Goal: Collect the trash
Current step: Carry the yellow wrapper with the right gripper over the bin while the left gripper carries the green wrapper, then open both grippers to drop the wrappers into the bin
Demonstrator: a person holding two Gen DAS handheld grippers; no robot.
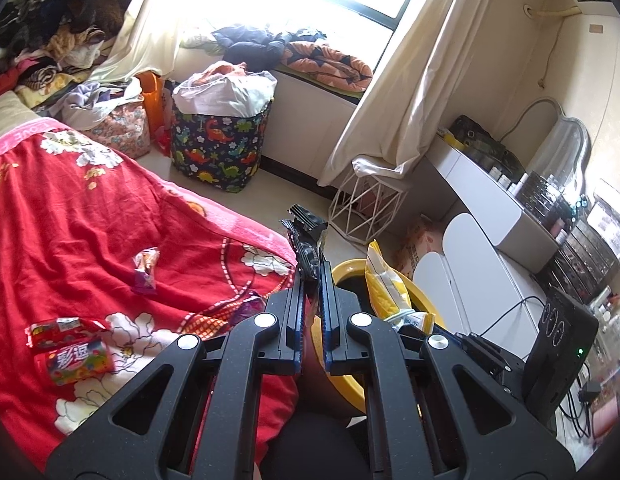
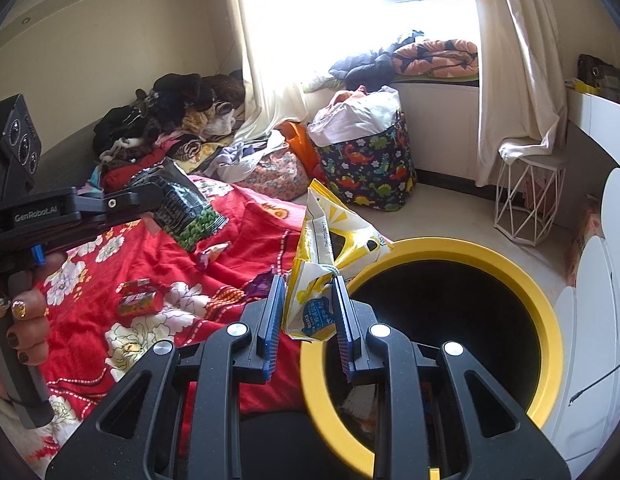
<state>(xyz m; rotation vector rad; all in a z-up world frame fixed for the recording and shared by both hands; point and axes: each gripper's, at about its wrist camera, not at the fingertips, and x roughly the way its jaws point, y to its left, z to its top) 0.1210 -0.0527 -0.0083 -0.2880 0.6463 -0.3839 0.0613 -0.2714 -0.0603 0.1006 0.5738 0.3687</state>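
My left gripper (image 1: 312, 275) is shut on a crumpled black snack wrapper (image 1: 307, 236), held above the edge of the red flowered blanket (image 1: 89, 232). In the right wrist view that wrapper (image 2: 185, 212) shows a green pea print and sticks out of the left gripper (image 2: 155, 196), which a hand (image 2: 21, 320) grips. My right gripper (image 2: 307, 285) is shut on a yellow and white bag (image 2: 330, 240) at the near left rim of the yellow bin (image 2: 510, 264). Several small wrappers (image 1: 79, 360) (image 2: 135, 304) lie on the blanket.
A dinosaur-print laundry bag (image 1: 213, 148) and a white wire stool (image 1: 366, 208) stand on the floor by the window. A white desk (image 1: 490, 200) with clutter and cables runs along the right. Piled clothes (image 1: 49, 40) cover the far end of the bed.
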